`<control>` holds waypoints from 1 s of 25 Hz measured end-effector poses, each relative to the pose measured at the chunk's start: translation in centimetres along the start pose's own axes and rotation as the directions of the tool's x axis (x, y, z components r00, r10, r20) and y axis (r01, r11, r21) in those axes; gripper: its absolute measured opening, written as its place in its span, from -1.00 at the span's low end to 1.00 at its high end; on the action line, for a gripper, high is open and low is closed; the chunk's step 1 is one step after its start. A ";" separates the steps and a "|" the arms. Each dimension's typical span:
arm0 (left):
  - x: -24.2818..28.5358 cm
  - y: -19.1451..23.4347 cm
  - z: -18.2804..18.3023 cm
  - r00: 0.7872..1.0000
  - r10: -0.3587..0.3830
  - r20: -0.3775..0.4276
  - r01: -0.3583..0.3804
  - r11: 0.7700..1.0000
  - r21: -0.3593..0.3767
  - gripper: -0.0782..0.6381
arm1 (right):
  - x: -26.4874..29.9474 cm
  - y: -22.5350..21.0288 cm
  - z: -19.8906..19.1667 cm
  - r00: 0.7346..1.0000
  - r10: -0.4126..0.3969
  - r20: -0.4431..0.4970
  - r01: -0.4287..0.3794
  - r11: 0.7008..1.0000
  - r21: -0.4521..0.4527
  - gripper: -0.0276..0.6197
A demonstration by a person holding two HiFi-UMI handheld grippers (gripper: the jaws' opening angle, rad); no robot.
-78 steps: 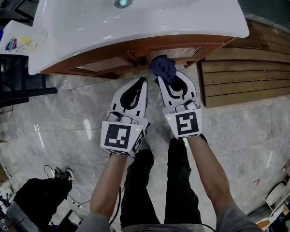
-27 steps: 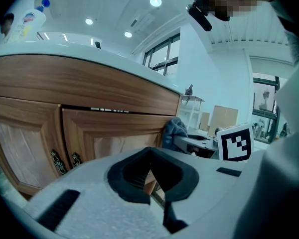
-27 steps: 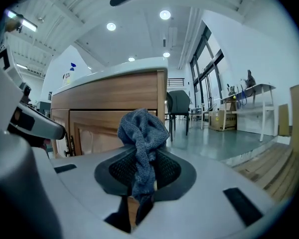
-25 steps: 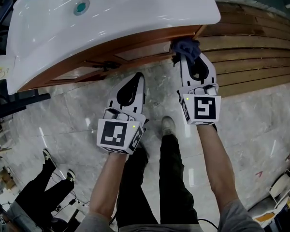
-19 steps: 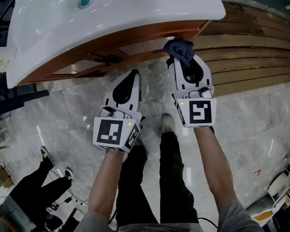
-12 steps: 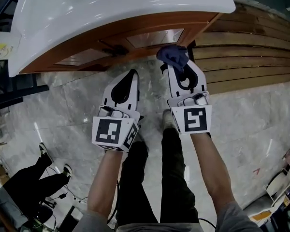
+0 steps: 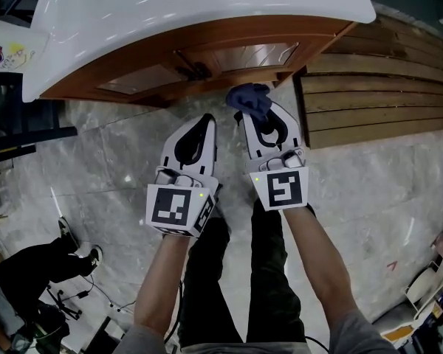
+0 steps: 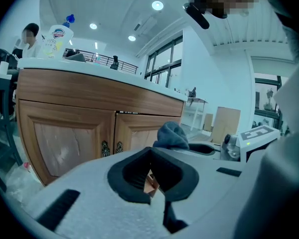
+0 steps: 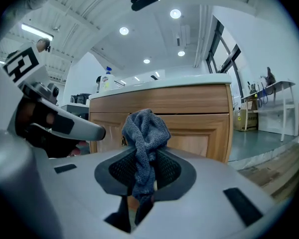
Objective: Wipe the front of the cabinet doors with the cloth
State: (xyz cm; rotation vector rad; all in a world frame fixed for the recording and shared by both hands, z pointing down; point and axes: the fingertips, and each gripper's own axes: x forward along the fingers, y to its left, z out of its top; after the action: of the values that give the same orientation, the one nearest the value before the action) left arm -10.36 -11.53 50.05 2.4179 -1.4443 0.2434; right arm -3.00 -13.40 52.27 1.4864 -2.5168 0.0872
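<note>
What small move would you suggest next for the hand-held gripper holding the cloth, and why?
Probably ease the right hand-held gripper forward until the cloth presses on the cabinet door ahead of it. The cloth is clamped in its jaws but seems to hang short of the wood, so it cannot wipe yet.

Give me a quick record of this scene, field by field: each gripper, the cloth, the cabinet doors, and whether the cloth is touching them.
left gripper: shut, empty
right gripper: shut on the cloth
cloth: dark blue, bunched, sticking out past the jaw tips
cabinet doors: wooden, both closed, under a white basin
contact: cloth seems just short of the doors; cannot tell for sure
</note>
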 end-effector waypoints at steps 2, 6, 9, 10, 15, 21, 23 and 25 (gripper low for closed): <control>-0.2 0.2 -0.1 1.000 -0.004 0.001 0.004 1.000 0.011 -0.76 | 1.4 1.0 -0.7 1.000 0.018 -0.010 -0.018 1.000 0.001 -0.69; -0.2 1.0 -0.8 1.000 -0.010 -0.007 0.010 1.000 0.006 -0.76 | 4.1 2.2 -1.8 0.999 0.039 -0.010 -0.039 0.999 0.002 -0.69; 0.0 1.4 -1.3 1.000 -0.008 -0.021 0.008 1.000 -0.015 -0.76 | 6.1 2.3 -2.4 0.999 0.046 0.009 -0.046 0.999 -0.006 -0.69; 0.1 1.5 -1.6 1.000 -0.008 -0.022 0.008 1.000 -0.015 -0.76 | 6.7 2.3 -2.6 0.999 0.046 0.016 -0.046 0.999 -0.007 -0.69; 0.5 3.1 -3.3 0.999 0.000 -0.033 -0.001 1.000 -0.020 -0.76 | 9.5 2.6 -4.2 0.998 0.055 0.009 -0.055 0.998 -0.018 -0.69; 0.7 4.1 -4.1 0.999 0.002 -0.042 -0.003 1.000 -0.010 -0.76 | 11.6 2.6 -5.1 0.999 0.039 0.008 -0.039 0.999 -0.003 -0.69; 0.8 4.0 -4.2 0.999 -0.002 -0.044 0.001 1.000 -0.011 -0.76 | 11.7 2.3 -5.2 0.999 0.033 0.008 -0.033 0.999 -0.007 -0.69; 0.9 3.7 -4.4 0.999 -0.008 -0.051 0.007 1.000 -0.010 -0.76 | 11.8 2.1 -5.4 1.000 0.028 0.002 -0.028 0.999 -0.016 -0.69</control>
State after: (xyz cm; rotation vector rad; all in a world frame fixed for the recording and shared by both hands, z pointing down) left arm -13.13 -12.42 55.11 2.3913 -1.4107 0.2943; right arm -9.44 -21.63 60.17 1.4462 -2.5342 0.0698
